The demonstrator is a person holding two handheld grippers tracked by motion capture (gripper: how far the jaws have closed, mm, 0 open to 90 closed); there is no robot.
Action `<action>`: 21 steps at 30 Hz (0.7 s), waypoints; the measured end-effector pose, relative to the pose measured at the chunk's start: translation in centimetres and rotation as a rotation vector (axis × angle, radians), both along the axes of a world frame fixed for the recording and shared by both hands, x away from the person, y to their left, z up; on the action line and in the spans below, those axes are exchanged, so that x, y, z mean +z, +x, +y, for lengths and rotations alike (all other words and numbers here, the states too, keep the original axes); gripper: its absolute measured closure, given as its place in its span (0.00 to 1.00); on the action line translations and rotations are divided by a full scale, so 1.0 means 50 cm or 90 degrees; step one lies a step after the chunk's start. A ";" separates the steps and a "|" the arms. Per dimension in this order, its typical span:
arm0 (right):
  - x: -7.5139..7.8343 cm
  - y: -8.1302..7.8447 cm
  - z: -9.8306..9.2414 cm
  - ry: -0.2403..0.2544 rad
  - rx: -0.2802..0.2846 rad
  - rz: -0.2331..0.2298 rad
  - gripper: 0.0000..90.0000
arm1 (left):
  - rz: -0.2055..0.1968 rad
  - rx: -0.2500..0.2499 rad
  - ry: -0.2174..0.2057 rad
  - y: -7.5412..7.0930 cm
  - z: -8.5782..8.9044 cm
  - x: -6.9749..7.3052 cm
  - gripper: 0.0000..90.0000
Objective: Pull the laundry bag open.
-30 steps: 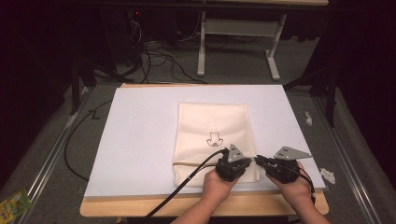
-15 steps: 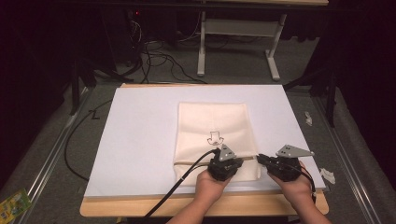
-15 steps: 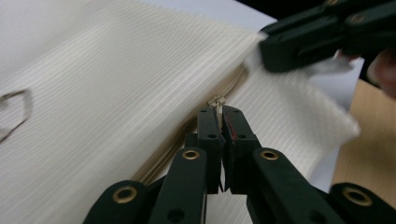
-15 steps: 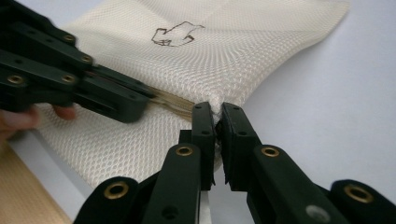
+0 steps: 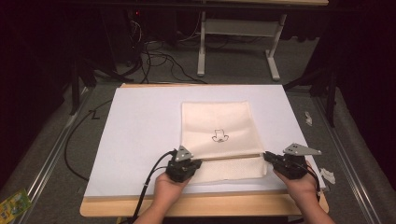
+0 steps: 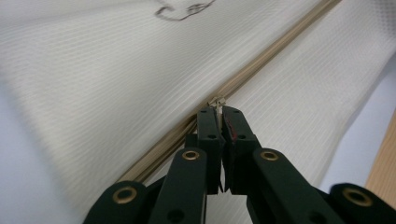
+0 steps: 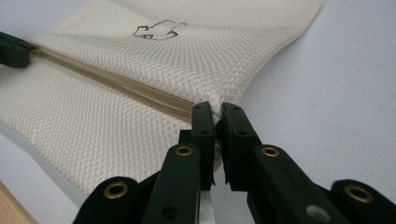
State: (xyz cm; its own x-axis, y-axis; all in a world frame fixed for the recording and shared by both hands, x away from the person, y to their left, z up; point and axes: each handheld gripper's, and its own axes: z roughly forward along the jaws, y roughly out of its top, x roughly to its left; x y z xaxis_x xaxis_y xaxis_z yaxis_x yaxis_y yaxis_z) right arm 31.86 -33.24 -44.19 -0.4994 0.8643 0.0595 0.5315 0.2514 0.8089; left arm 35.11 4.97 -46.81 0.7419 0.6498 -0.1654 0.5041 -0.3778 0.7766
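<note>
The mesh bag (image 5: 218,140) lies flat on the white sheet (image 5: 140,130), its near end close to the sheet's near edge and a little right of the middle. Its tan zipper (image 5: 233,157) runs across that near end, parallel to the near edge. My left gripper (image 6: 219,109) is clamped on the small metal zipper pull (image 6: 218,101), which sits near the bag's left side in the high view. My right gripper (image 7: 215,112) is pinched tight on the mesh at the bag's right side, right where the zipper ends, holding the bag in place.

As I judge it, the zipper run is nearly complete: the pull stands almost at the far end from my right gripper (only a short stretch is left). The teeth between the two grippers look parted, I think, though the fine weave makes it hard to be sure. What remains is the last bit of travel to the left side and letting go.
</note>
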 end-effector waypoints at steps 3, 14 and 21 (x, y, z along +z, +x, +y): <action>-0.001 0.001 -0.001 -0.005 -0.003 -0.001 0.95 | 0.003 0.019 0.007 -0.003 0.050 0.008 0.97; -0.004 0.004 0.001 -0.010 -0.001 0.006 0.95 | 0.016 0.050 -0.014 -0.011 0.132 -0.006 0.97; -0.010 0.004 -0.006 -0.008 -0.005 0.012 0.94 | 0.012 0.035 0.002 -0.016 0.118 -0.017 0.96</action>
